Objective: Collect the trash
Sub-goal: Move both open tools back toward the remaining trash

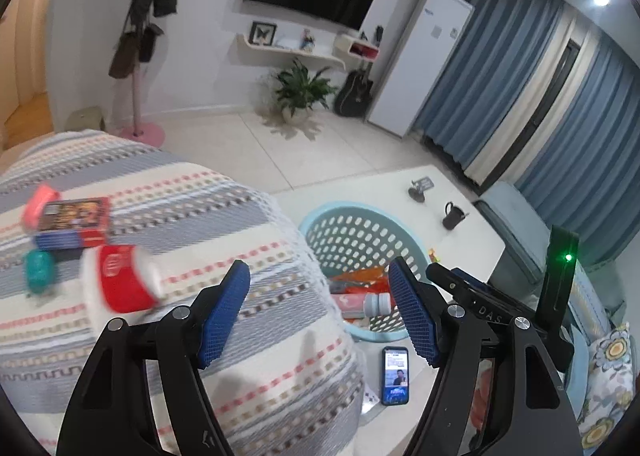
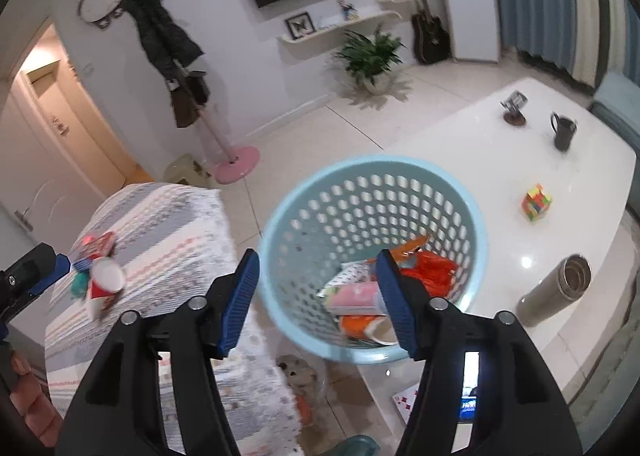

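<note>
The left gripper (image 1: 318, 304) hangs with its jaws spread apart and nothing between them, above the edge of a striped blanket (image 1: 224, 215) and just beside the pale blue basket (image 1: 320, 215). The right gripper (image 2: 318, 296) also has its jaws parted and empty, poised over the basket (image 2: 476, 223), which stands on the white worktop (image 2: 460, 143).

Inside the basket lie orange wrappers (image 2: 432, 268), a pink bottle (image 2: 356, 298) and a paper cup (image 2: 380, 330) (the heap is blurred, so finer detail cannot be told). Still out on the blanket are a red-and-white paper cup (image 1: 120, 282), a red box (image 1: 76, 221) and a teal item (image 1: 38, 270).

On the worktop sit a phone (image 1: 395, 375), a black mug (image 2: 563, 131), a colourful cube (image 2: 536, 203) and a steel flask (image 2: 556, 290).
</note>
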A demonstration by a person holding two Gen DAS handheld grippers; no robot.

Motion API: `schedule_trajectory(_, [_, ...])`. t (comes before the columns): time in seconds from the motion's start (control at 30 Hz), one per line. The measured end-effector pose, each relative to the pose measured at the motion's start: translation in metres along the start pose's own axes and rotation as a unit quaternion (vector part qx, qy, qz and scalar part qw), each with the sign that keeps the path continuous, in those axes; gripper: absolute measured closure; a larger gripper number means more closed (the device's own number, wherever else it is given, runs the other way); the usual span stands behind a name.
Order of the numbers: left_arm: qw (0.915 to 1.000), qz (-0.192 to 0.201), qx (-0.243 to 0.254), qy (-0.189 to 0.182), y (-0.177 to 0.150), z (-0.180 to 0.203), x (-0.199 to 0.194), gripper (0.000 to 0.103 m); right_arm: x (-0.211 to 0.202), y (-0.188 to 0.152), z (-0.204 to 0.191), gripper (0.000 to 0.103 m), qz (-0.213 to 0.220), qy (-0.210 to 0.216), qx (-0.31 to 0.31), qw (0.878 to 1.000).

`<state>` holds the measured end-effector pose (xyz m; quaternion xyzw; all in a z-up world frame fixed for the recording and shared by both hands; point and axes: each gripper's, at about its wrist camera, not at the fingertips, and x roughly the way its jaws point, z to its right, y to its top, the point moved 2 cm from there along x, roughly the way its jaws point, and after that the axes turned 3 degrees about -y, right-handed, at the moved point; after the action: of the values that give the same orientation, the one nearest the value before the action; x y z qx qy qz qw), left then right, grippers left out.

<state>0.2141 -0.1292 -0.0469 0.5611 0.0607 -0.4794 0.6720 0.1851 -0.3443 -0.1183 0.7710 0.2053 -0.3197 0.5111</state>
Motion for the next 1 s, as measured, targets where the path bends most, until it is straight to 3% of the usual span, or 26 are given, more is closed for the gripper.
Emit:
schedule_trajectory(0.13, [0.9994,0.030,0.001,0.017,0.003,-0.020,-0.039,0.033,-0.020,0.002,-0.040,0.038,0.020,0.023,-0.029,0.999])
schedule_trajectory(0.27, [0.9961,0.067,-0.006,0.057,0.005,-0.049,-0.079,0.033,-0.029,0.002,-0.087,0.037,0.027,0.049,-0.066,0.996])
schedule_trajectory(0.33, [0.9937,0.079,-0.009,0.078,0.005,-0.064,-0.094,0.033,-0.030,0.000,-0.115,0.031,0.028,0.063,-0.086,0.994])
schedule_trajectory(0.43, [0.9892,0.091,-0.012,0.115,0.005,-0.088,-0.113,0.033,-0.025,-0.003,-0.151,0.029,0.021,0.084,-0.113,0.990])
schedule_trajectory(0.5, [0.9870,0.093,-0.020,0.129,0.004,-0.105,-0.121,0.028,-0.020,-0.007,-0.169,0.029,0.015,0.091,-0.127,0.988])
schedule_trajectory(0.7, [0.9828,0.066,-0.059,0.162,-0.003,-0.153,-0.118,0.027,0.005,-0.027,-0.221,0.029,-0.018,0.109,-0.162,0.981])
schedule_trajectory(1.0, [0.9788,-0.002,-0.111,0.172,-0.020,-0.206,-0.062,0.029,0.022,-0.048,-0.246,0.029,-0.032,0.103,-0.201,0.974])
